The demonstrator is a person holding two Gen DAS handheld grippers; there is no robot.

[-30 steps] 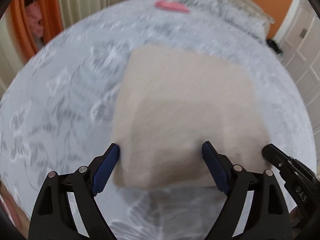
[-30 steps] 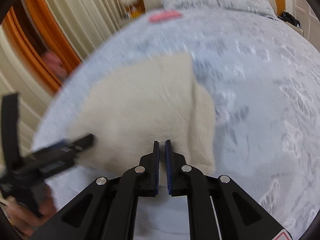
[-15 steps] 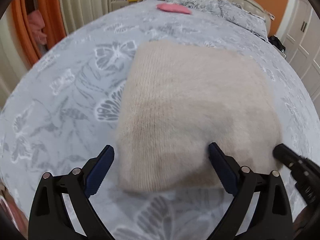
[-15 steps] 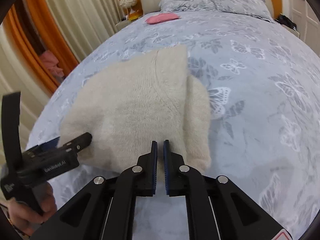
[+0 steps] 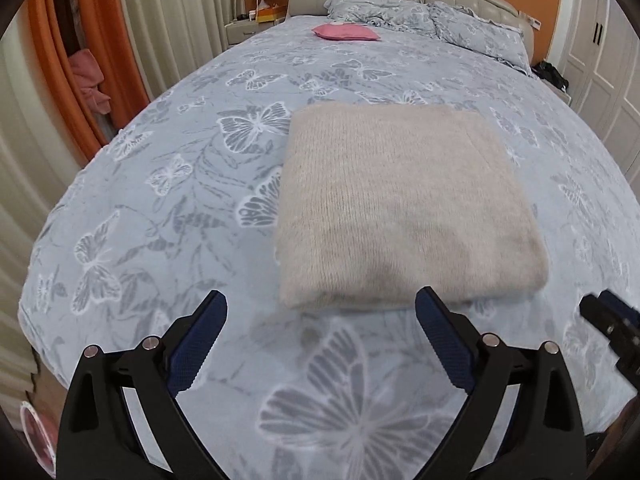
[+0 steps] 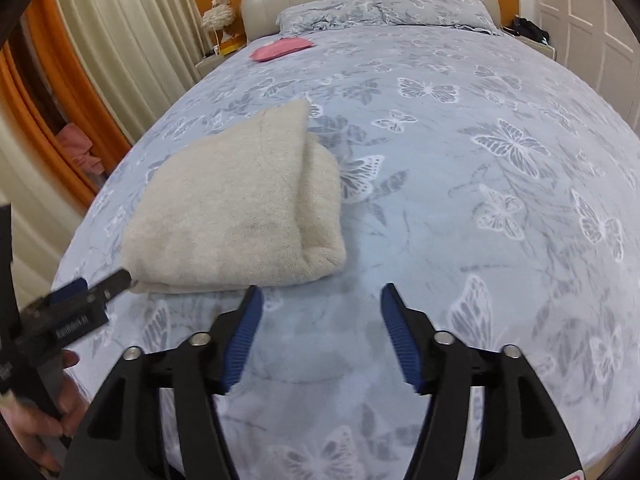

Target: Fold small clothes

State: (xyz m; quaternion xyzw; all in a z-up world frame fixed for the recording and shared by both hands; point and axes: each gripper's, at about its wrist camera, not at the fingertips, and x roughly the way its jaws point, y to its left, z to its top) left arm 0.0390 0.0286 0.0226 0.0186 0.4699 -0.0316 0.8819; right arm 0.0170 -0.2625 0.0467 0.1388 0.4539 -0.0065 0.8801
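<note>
Both grippers hang empty over the folded beige sweater (image 5: pixel 404 208): left gripper (image 5: pixel 320 312) wide open, right gripper (image 6: pixel 320 304) opening; next likely setting it aside.

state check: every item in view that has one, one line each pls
Beige fuzzy knit garment: folded into a rectangle, lying flat on the bed, held by neither gripper.
Left gripper: open, nothing between its fingers, just short of the garment's near edge.
Right gripper: jaws opening, nothing between them, off the garment's near corner.
Small pink cushion: lying flat near the pillows.
Grey butterfly-print bedspread: spread smooth over the bed.
</note>
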